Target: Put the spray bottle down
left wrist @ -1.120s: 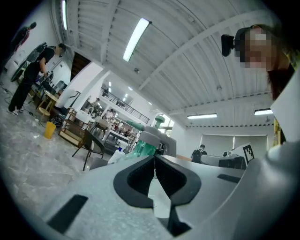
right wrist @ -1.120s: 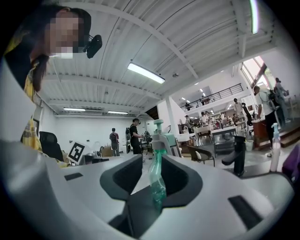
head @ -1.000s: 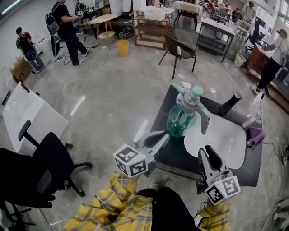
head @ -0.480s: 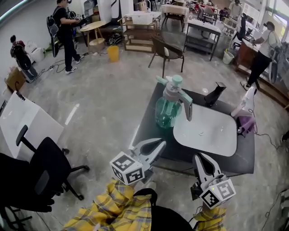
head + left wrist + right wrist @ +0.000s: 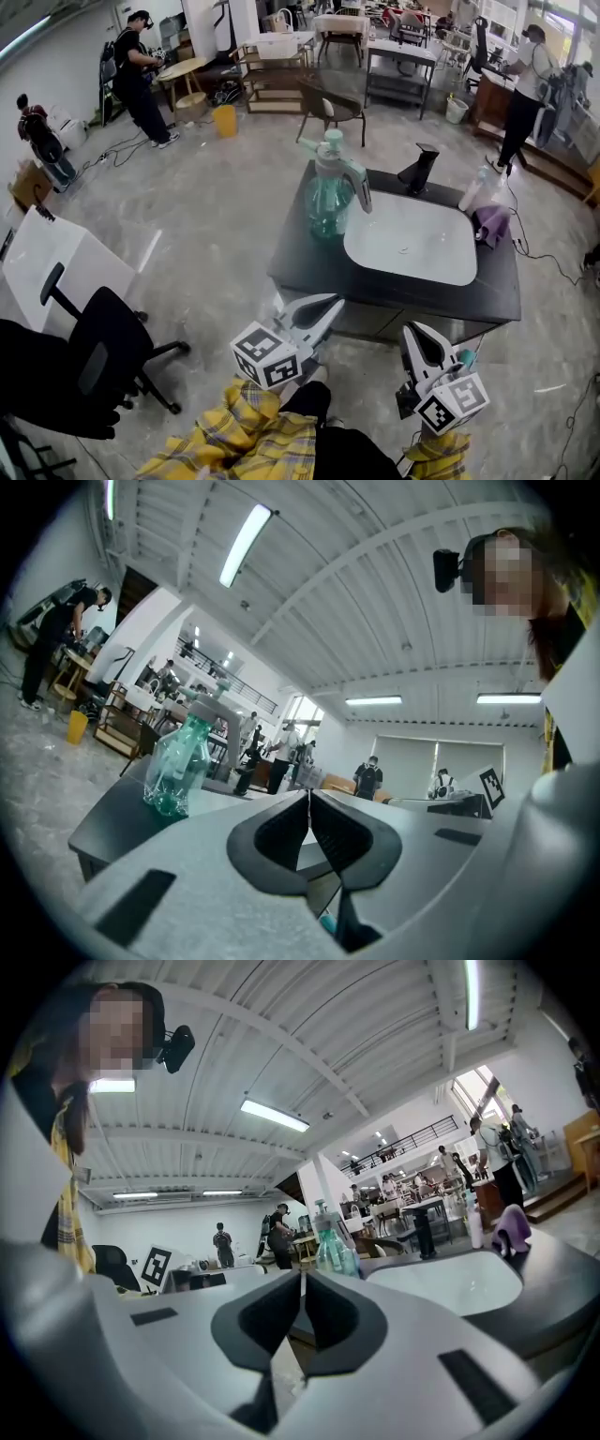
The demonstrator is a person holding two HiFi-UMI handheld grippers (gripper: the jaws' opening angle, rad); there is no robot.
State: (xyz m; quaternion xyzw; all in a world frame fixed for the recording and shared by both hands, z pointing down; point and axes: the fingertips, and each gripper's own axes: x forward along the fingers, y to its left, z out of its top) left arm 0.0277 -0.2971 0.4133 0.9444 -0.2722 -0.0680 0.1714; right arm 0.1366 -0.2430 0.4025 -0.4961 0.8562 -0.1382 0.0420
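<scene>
The spray bottle (image 5: pixel 328 192), clear green with a pale trigger head, stands upright on the left end of the black counter (image 5: pixel 309 272). Nothing holds it. It also shows small and far off in the left gripper view (image 5: pixel 178 766) and the right gripper view (image 5: pixel 330 1241). My left gripper (image 5: pixel 333 302) hangs in front of the counter's near edge, shut and empty (image 5: pixel 309 794). My right gripper (image 5: pixel 419 330) is lower right, also short of the counter; its jaws have just been closing, and they meet with nothing between them (image 5: pixel 302 1274).
A white sink basin (image 5: pixel 412 246) fills the counter's middle, with a black faucet (image 5: pixel 417 169) behind it. A white bottle (image 5: pixel 473 192) and a purple cloth (image 5: pixel 492 223) lie at its right end. A black office chair (image 5: pixel 103 337) stands left. People, tables and chairs are far back.
Both grippers have drawn back from the counter toward me, so the bottle now stands farther off. The right jaws went from wide open to closed. The bottle stayed put.
</scene>
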